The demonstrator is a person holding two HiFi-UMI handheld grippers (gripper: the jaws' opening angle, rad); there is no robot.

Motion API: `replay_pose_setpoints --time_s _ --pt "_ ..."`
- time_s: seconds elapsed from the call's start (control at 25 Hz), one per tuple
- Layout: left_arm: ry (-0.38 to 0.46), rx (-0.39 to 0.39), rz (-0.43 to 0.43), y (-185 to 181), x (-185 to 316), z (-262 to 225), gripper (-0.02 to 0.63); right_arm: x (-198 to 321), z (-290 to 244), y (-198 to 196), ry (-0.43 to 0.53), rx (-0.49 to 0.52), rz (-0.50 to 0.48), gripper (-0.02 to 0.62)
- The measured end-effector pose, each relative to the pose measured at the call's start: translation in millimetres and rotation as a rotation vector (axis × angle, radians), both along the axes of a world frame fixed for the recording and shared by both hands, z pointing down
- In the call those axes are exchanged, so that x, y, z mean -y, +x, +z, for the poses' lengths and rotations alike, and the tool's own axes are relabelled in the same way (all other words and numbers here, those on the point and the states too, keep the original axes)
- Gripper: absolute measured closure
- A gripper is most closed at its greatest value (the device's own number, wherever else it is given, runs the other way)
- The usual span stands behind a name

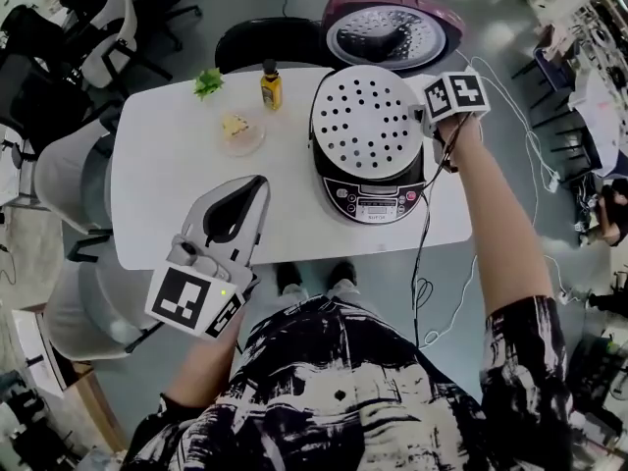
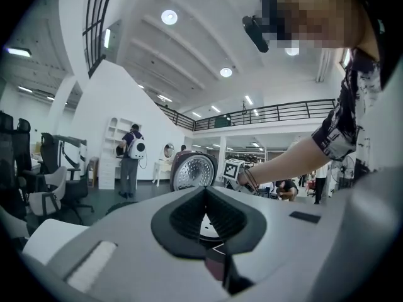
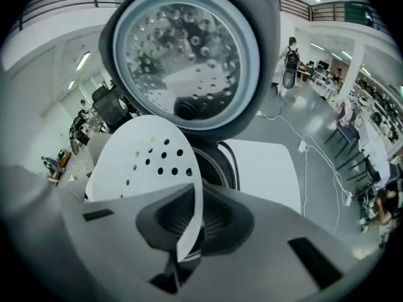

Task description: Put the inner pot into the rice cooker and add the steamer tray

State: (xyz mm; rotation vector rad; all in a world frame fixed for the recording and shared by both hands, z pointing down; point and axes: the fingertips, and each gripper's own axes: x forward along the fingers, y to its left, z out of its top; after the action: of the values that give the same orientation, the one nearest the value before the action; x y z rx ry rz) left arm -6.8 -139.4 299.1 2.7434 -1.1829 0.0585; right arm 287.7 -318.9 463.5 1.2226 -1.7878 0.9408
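Observation:
The rice cooker [image 1: 371, 200] stands on the white table [image 1: 157, 165] with its maroon lid [image 1: 392, 29] swung open behind it. A white perforated steamer tray [image 1: 368, 126] lies over the cooker's mouth and hides the inside. My right gripper [image 1: 435, 124] is shut on the tray's right rim. In the right gripper view the tray [image 3: 141, 159] runs between the shut jaws of the right gripper [image 3: 194, 197], tilted, below the lid's round inner plate [image 3: 189, 49]. My left gripper [image 1: 260, 183] hovers at the table's near left, shut and empty; the left gripper [image 2: 205, 194] points level at the cooker.
At the table's far side are a yellow bottle [image 1: 271, 86], a green sprig [image 1: 208, 82] and a small plate of food [image 1: 238, 131]. A black cable [image 1: 424, 253] hangs off the front right edge. Office chairs [image 1: 69, 180] stand to the left.

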Motion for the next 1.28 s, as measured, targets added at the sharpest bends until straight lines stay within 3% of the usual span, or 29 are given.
replay_pose_setpoints --time_s 0.48,1.28 --pt "-0.038 0.013 -0.021 13 5 16 0.601 -3 56 26 -0.089 -0.058 0.033 0.588" --pt "-0.051 -0.01 -0.026 24 3 20 0.601 -5 62 27 -0.083 -0.295 -0.168 0.538"
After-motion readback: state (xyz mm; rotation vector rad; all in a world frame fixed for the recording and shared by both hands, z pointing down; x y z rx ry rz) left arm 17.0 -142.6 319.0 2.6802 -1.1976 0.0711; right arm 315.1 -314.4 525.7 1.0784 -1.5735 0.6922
